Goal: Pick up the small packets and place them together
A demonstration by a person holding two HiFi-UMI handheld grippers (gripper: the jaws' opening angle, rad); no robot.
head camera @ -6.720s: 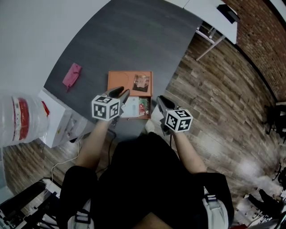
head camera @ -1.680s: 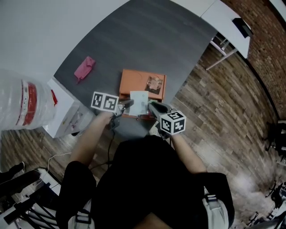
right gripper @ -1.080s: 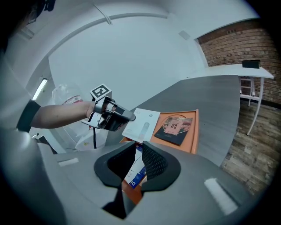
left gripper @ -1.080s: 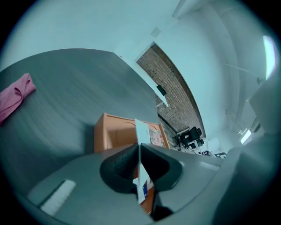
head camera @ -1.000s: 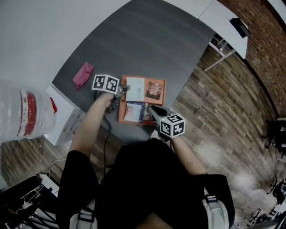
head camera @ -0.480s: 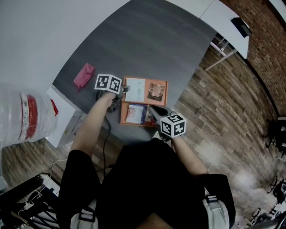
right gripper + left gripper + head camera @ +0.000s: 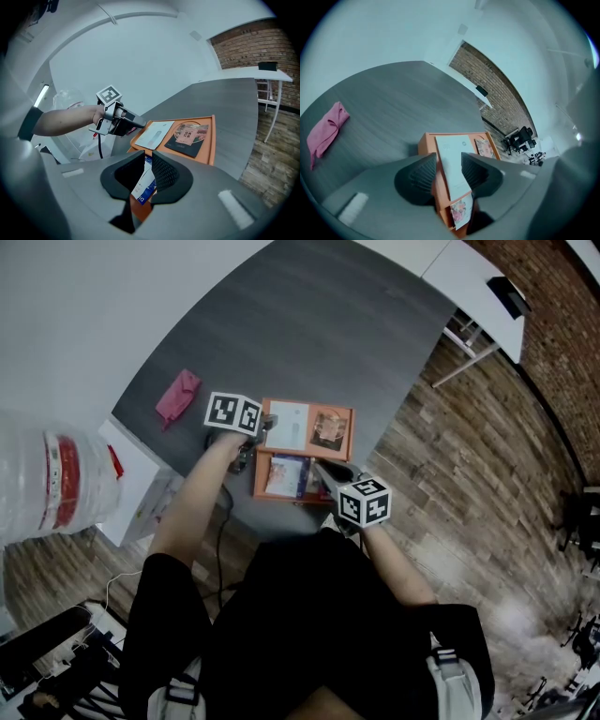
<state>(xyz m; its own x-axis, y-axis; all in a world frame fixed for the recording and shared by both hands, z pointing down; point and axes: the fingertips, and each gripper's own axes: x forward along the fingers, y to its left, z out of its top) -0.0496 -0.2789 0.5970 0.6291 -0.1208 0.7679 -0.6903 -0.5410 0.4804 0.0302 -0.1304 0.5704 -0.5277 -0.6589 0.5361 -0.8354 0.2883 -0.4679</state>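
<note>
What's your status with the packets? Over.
Left gripper jaws just opened, white packet loose between them in orange tray. Right gripper shut on blue-and-white packet. Dark packet alongside, nothing blocking.

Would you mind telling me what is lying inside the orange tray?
A white packet, a dark pictured packet and a blue-and-white packet, gripped by the right tongs, which hide the tray's near corner.

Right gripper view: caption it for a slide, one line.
Right gripper pinches a blue-and-white packet at the orange tray; left gripper has just opened its jaws around a white packet.
</note>
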